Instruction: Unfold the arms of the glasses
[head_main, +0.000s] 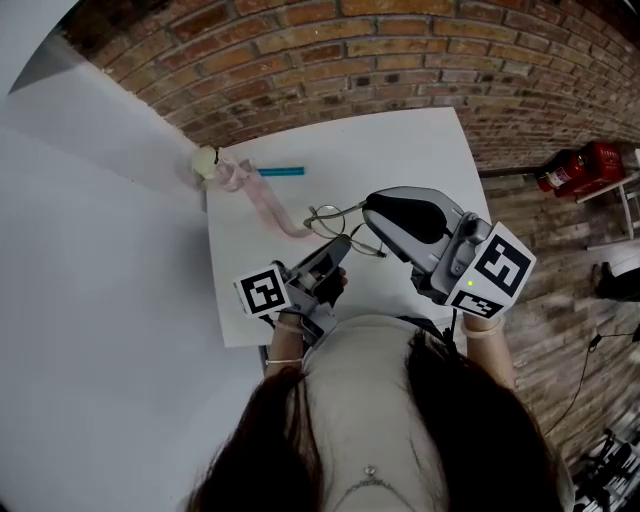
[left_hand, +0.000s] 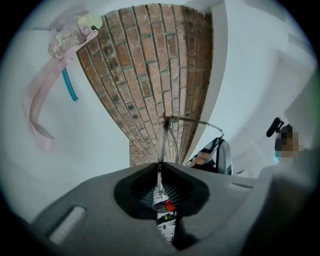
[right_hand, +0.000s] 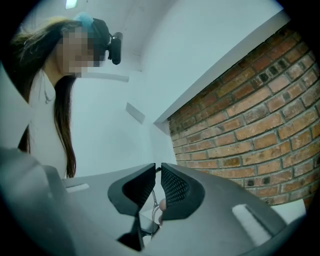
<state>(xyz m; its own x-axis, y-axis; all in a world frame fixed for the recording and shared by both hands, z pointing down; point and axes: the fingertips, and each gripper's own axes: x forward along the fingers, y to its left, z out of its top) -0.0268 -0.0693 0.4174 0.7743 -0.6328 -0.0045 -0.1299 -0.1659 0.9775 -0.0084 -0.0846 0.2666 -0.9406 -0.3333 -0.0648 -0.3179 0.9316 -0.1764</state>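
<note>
Glasses (head_main: 338, 222) mid-frame: left gripper (left_hand: 160, 169) clamped on their thin wire, right gripper (right_hand: 155, 171) pinching another wire part; swing arm out slowly, frame steady.

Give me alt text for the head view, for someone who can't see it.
Seen from above, a person holds thin wire-framed round glasses between the left gripper and right gripper, both shut on them, over a white square table. A pale pink ribbon and a teal stick lie near its far-left corner.

I can read no words, numbers, brands or signs anywhere in my views; nothing here carries legible print.
</note>
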